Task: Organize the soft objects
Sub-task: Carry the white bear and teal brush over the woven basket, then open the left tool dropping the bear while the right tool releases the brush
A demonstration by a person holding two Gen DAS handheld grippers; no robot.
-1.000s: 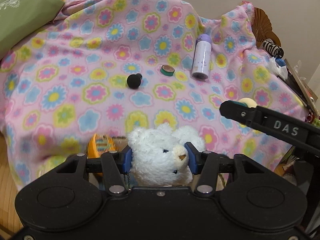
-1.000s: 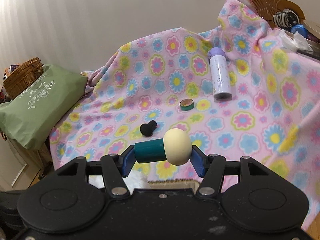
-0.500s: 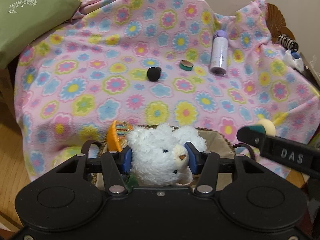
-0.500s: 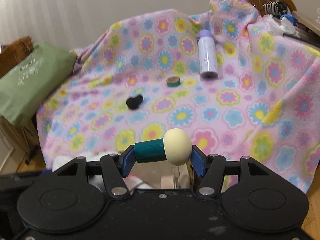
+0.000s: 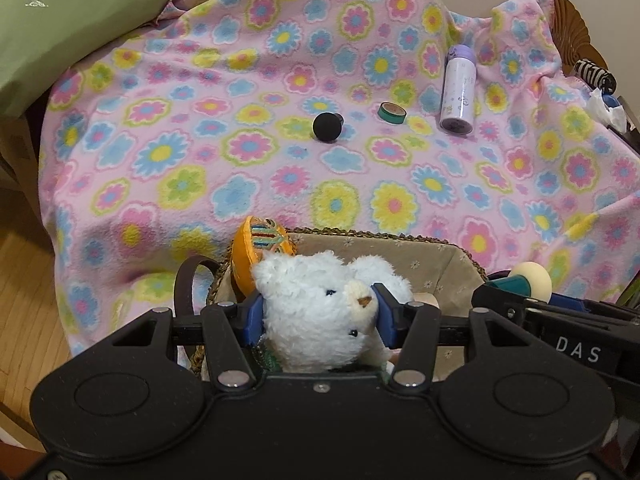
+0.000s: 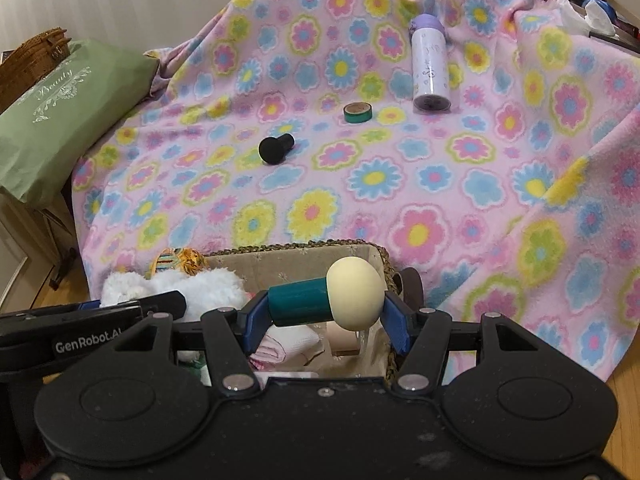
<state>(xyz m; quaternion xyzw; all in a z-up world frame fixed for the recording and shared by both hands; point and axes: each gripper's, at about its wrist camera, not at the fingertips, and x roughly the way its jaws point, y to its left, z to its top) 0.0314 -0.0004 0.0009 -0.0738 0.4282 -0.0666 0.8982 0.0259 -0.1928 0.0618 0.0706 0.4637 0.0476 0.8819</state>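
**Both grippers loaded, poised over the basket**

Left gripper [image 5: 318, 316] is clamped on a white teddy bear [image 5: 320, 312], blue pads pressing its head from both sides. Right gripper [image 6: 323, 312] is narrowed onto a mushroom-shaped toy [image 6: 326, 300], teal stem at 9 o'clock, cream cap at 3 o'clock, lying crosswise between the pads.

Both sit above a lined wicker basket [image 6: 296, 254] at the near edge of the flowered blanket [image 5: 240, 140]. The basket's far rim runs just beyond the toys. An orange embroidered pouch [image 5: 260, 248] leans at the basket's 10 o'clock corner; folded pale cloth [image 6: 284, 344] lies inside.

On the blanket, well apart from the basket toward 12 o'clock: a black knob-like thing [image 5: 326, 126], a green tape roll [image 5: 392, 112] and a lilac bottle [image 5: 458, 88] on its side. The wide stretch between them and the rim lies bare. A green cushion [image 5: 60, 20] sits at 10 o'clock.
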